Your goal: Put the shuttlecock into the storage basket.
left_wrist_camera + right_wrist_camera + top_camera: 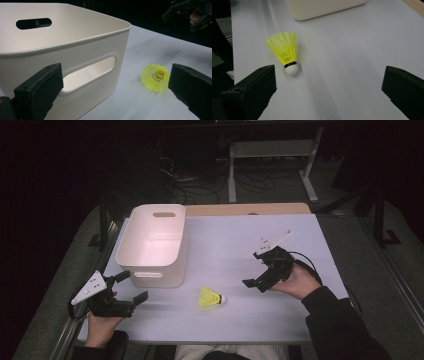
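A yellow shuttlecock (210, 298) is lying on its side on the white table (300, 320), near the front edge and just in front of the white bin (155, 245), apart from it. Its white cork tip is pointing toward the person's right and its open skirt toward the left. The right gripper (257, 284) is hovering just to the right of it with its 2 jaws standing wide apart and holding nothing; in the right gripper view the shuttlecock (285, 52) is sitting just ahead of one jaw. The left gripper (131, 289) is waiting by the bin's front left corner, its jaws likewise spread and empty, and from its own view the bin (75, 50) and the shuttlecock (155, 77) are both showing between them.

I am guessing the shuttlecock is featherlight and will skitter away at a nudge. The mesh skirt looks soft and easy to crush, so the firmer spot to pinch is the cork end or the narrow neck just behind it, with a gentle squeeze.

The bin is standing upright, and as far as its inside shows, nothing is lying in it
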A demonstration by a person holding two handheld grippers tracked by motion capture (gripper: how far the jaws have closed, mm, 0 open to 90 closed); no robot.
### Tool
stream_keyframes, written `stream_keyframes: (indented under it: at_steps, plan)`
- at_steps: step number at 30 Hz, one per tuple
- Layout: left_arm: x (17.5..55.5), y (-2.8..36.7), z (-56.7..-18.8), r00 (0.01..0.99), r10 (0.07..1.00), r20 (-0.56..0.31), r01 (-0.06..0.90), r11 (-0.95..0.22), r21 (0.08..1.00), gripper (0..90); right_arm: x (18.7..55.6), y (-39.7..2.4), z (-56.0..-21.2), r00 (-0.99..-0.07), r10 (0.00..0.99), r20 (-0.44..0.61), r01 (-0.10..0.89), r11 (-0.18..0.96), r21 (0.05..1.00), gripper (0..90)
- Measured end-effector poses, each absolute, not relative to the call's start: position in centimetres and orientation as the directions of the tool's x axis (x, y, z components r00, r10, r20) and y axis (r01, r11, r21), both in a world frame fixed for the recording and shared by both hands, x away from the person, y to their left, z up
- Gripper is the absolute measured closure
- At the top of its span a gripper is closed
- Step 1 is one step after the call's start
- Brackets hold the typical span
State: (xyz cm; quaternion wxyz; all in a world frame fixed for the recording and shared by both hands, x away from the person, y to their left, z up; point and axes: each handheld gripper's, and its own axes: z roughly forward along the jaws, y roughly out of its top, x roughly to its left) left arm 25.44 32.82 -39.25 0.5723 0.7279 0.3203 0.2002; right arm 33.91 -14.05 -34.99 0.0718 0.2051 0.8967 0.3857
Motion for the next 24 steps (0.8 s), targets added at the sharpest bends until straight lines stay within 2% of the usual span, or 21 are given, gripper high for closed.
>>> stream_keyframes:
  at_steps: [24]
  plan:
    - [25.4, 32.8, -39.3, 0.716, 0.694, -0.076, 0.237, -0.139, 0.962, 0.0, 34.4, -12.1, -36.1, -0.926, 0.376, 0.035, 0.293, 0.656, 0.696, 0.0]
